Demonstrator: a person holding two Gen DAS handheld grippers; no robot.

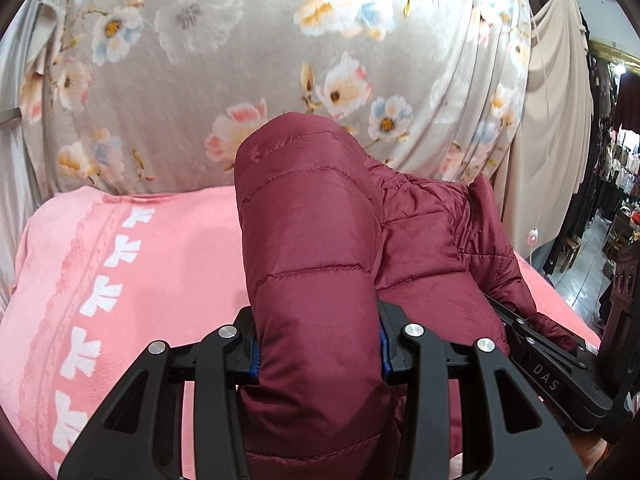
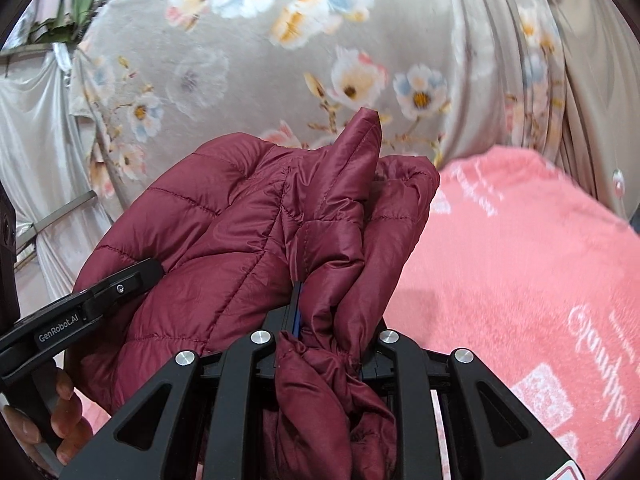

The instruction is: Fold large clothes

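Note:
A maroon quilted puffer jacket (image 1: 312,232) is lifted above a pink blanket (image 1: 132,264). My left gripper (image 1: 320,354) is shut on a thick padded fold of it, the fabric bulging up between the blue pads. In the right wrist view the same jacket (image 2: 240,220) hangs bunched, and my right gripper (image 2: 330,316) is shut on a gathered, crumpled edge of it. The right gripper's black body (image 1: 552,364) shows at the lower right of the left view. The left gripper's finger (image 2: 120,284) shows at the left of the right view, pressed into the jacket, with a person's hand (image 2: 60,420) below it.
A grey floral curtain (image 1: 248,52) hangs close behind the bed. The pink blanket (image 2: 520,260) with white print spreads to the right. A beige garment (image 1: 560,92) and shop racks with clothes (image 1: 616,176) stand at the far right.

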